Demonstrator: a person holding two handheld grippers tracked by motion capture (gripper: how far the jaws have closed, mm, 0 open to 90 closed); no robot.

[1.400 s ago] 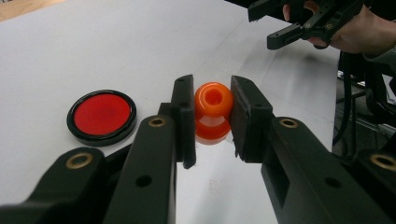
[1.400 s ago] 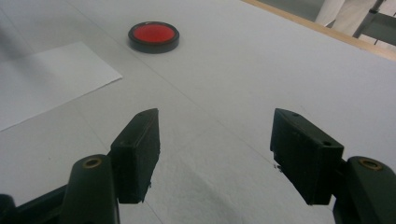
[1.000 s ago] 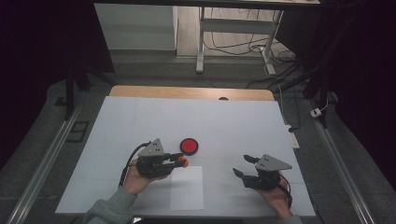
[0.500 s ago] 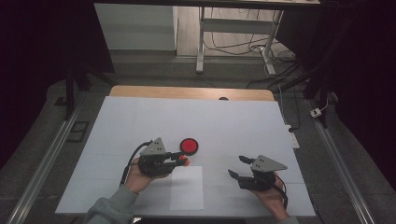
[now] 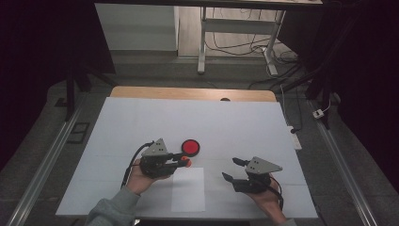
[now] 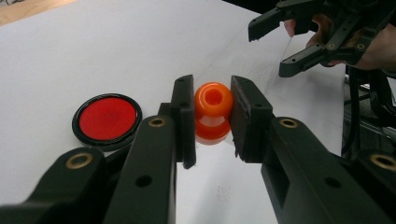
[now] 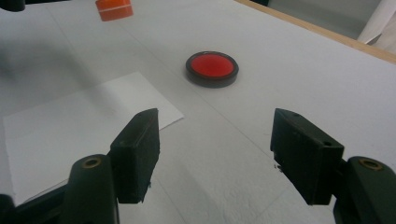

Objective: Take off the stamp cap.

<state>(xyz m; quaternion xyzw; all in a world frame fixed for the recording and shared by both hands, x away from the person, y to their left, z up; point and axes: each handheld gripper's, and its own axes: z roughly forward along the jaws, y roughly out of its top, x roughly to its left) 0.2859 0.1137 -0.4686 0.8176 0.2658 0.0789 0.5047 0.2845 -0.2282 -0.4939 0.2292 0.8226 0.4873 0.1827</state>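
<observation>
High view: left gripper point(image 5: 184, 161) held low over desk point(image 5: 141, 117), orange piece point(image 5: 187, 163) clamped, red disc point(image 5: 190, 147) just beyond. Left gripper view: piece pinched between jaws, hole facing the camera. Right gripper view: right gripper point(image 7: 215, 156) jaws wide, empty, aimed toward disc, paper sheet point(image 7: 70, 126) at left, presumably readied to assist.

Disc point(image 5: 190, 147) lies on table point(image 5: 141, 117), behind paper sheet point(image 5: 188, 189)

Glossy orange plastic bottle point(image 6: 213, 112); shiny red disc point(image 6: 107, 119), black rim; matt black jaws; smooth white paper sheet point(image 5: 189, 189); wooden table edge point(image 5: 188, 93).
</observation>
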